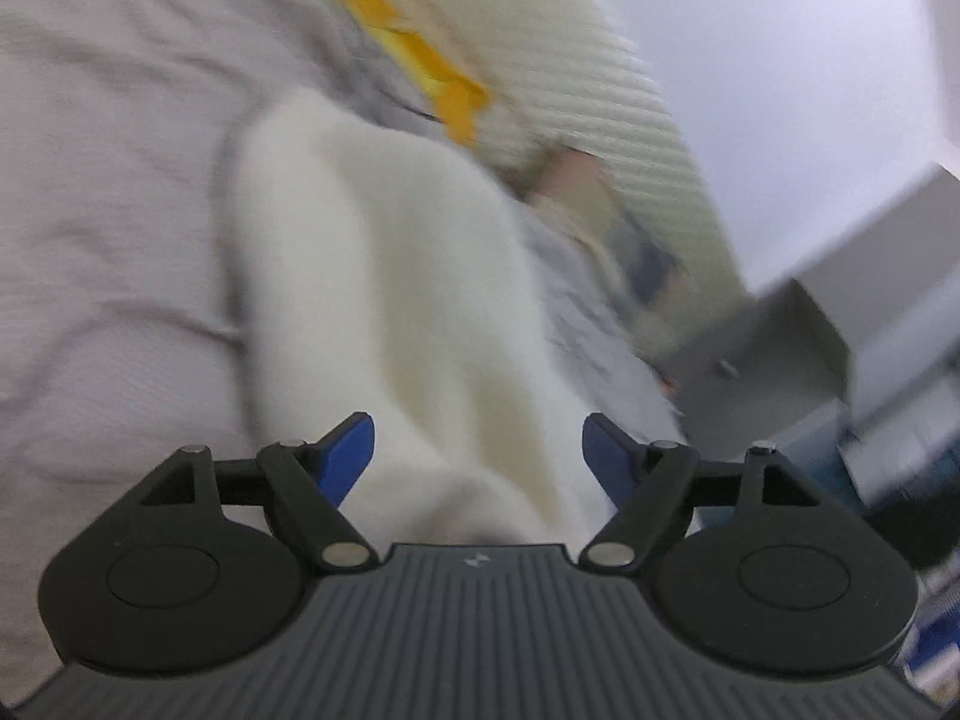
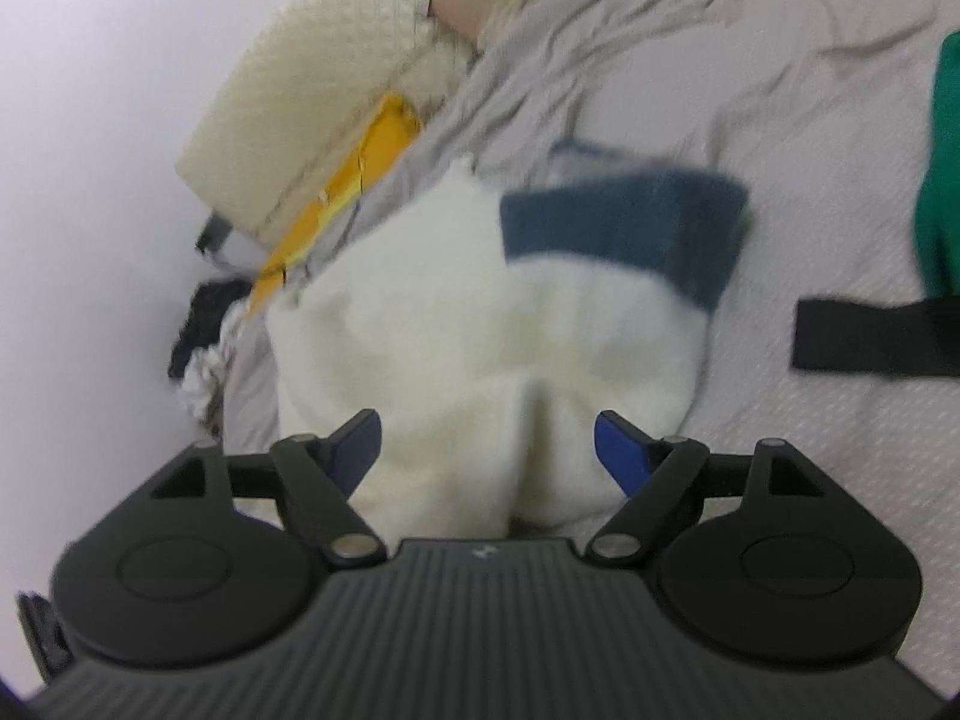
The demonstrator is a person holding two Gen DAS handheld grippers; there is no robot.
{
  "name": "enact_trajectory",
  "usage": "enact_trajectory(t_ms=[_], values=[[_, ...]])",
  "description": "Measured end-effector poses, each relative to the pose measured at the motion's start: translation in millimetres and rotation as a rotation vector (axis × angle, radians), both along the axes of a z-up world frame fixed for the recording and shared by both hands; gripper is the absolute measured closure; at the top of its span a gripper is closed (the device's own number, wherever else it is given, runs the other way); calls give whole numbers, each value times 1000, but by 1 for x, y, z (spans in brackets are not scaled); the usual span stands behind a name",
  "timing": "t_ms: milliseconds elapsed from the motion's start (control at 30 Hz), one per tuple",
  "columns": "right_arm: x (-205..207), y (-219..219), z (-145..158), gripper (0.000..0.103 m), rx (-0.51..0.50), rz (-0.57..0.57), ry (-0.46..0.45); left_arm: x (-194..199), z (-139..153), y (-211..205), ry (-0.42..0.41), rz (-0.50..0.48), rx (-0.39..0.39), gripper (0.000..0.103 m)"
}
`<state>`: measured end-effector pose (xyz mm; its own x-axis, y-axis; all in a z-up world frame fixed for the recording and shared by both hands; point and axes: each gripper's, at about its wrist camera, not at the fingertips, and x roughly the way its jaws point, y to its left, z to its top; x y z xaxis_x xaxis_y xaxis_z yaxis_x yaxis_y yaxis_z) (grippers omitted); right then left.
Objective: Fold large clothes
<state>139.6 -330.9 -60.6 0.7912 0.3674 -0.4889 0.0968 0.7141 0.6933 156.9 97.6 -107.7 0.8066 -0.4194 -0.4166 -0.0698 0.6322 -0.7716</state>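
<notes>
On the pale grey bedsheet [image 2: 750,90] the white fleecy garment [image 2: 432,312] lies in a soft bundle, and everything else can be placed from it. Its dark blue band [image 2: 624,228] sits at the far end. Beyond its far left edge lies a cream waffle-textured pillow [image 2: 300,120] with something yellow [image 2: 336,204] tucked just beside it. Well off to its right are a green cloth [image 2: 942,168] and a black strap [image 2: 870,336].

Both claws stand spread, with the garment's near edge showing in the gap but neither pair of blue pads pressing on it. The right gripper [image 2: 487,447] hovers over a crease in the near edge; the left gripper [image 1: 478,447] sits over the long white side [image 1: 390,300]. Both views are blurred, so fine contact cannot be judged.

The risks, as I see them: the fleece is thick and springy, so with nothing pinning it the fold may relax and open. If a pad brushes the nap while the hands pull away, it could drag the top layer and skew the edges. The loose, wrinkled sheet beneath might also bunch with any later pinch, so a claw could close on the sheet along with the garment. The blue band looks slightly askew, so the fold may be uneven.
</notes>
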Motion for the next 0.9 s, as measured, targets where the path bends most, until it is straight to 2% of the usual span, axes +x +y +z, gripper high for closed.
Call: enact_trajectory(t_ms=[133,267,333,433,500,567,633,667,700,733,833,900], values=[[-1,-26,-5,22,60,-117,9,6,-21,15,147,119,3,23],[8,-48,-27,21,103,-241,73,18,-55,34,261,204,-93,23],[15,-55,-41,22,148,-274,96,25,-65,39,268,211,-142,24],[33,-57,-59,22,242,-233,103,38,-69,35,237,179,-188,24],[48,-53,-65,23,215,-208,112,52,-71,25,228,132,-189,24],[60,-49,-71,28,183,-194,124,64,-75,17,246,73,-185,33],[66,-44,-77,30,203,-186,112,69,-74,8,272,51,-132,55],[69,-42,-80,34,201,-190,104,69,-72,6,273,53,-114,61],[71,-40,-81,43,197,-184,94,71,-73,5,269,57,-110,75],[73,-36,-81,59,195,-168,89,70,-71,6,262,65,-116,81],[70,-31,-66,87,114,-148,55,57,-51,12,182,124,-120,84],[59,-31,-49,92,101,-164,-9,45,-33,16,113,162,-110,85]])
